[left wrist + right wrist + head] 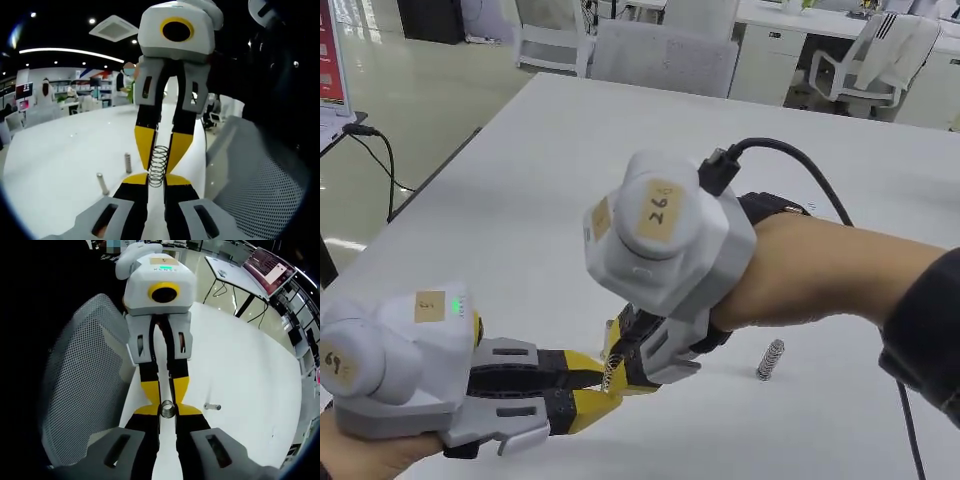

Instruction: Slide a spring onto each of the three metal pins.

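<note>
The right hand-held gripper pinches a thin, silvery wire spring. The left hand-held gripper has its jaws either side of the spring's end; its grip is unclear.

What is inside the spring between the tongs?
Seen end-on in the right gripper view, the spring is dark inside; whether a pin sits there cannot be told. Its coils hide the depth.

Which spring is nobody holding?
The loose spring, resting alone on the white table. The held spring is pinched where the yellow tips of the left gripper and right gripper meet.
</note>
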### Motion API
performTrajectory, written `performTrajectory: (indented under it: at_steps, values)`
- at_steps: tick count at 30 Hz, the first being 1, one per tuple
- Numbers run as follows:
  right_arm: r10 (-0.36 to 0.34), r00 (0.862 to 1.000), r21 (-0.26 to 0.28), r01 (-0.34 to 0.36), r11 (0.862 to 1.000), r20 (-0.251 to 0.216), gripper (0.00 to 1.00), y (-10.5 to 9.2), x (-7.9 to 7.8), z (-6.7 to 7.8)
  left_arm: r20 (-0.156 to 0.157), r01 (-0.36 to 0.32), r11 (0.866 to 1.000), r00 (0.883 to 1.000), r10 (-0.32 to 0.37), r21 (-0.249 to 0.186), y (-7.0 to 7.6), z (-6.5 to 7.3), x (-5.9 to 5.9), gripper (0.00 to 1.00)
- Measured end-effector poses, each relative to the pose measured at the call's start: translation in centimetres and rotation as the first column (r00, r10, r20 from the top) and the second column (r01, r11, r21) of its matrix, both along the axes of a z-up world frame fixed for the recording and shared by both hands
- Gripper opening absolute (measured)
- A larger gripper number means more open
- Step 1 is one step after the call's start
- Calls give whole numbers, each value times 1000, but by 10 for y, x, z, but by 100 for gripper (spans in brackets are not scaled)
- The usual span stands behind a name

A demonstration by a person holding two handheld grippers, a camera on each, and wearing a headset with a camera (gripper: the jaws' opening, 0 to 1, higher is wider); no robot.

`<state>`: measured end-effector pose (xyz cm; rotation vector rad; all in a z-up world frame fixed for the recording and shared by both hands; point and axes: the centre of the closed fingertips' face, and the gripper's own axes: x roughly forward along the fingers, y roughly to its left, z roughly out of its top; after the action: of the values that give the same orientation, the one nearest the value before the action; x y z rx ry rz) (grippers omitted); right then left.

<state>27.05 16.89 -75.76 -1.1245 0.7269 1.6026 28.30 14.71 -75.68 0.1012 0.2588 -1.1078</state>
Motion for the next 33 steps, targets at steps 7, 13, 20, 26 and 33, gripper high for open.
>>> performTrajectory:
  at_steps: [7,13,20,26,33]
  values:
    - [-10,1000,-2,10,1000,7,8,-1,6,-1,-5,-7,1000,1000,7,-4,1,-2,0,9]
    - [-21,1000,-6,21,1000,13,8,-2,10,-2,-8,-28,1000,1000,28,-2,7,-6,2,18]
    - [-38,999,-9,38,999,21,8,-4,17,-1,-5,-75,997,997,75,-3,17,-7,7,32]
    - [-57,998,-7,57,998,29,8,-6,24,1,-2,-114,993,993,114,-5,24,-8,12,45]
    - [-80,996,-2,80,997,36,8,-8,35,3,-3,-146,989,989,146,-8,28,-11,17,56]
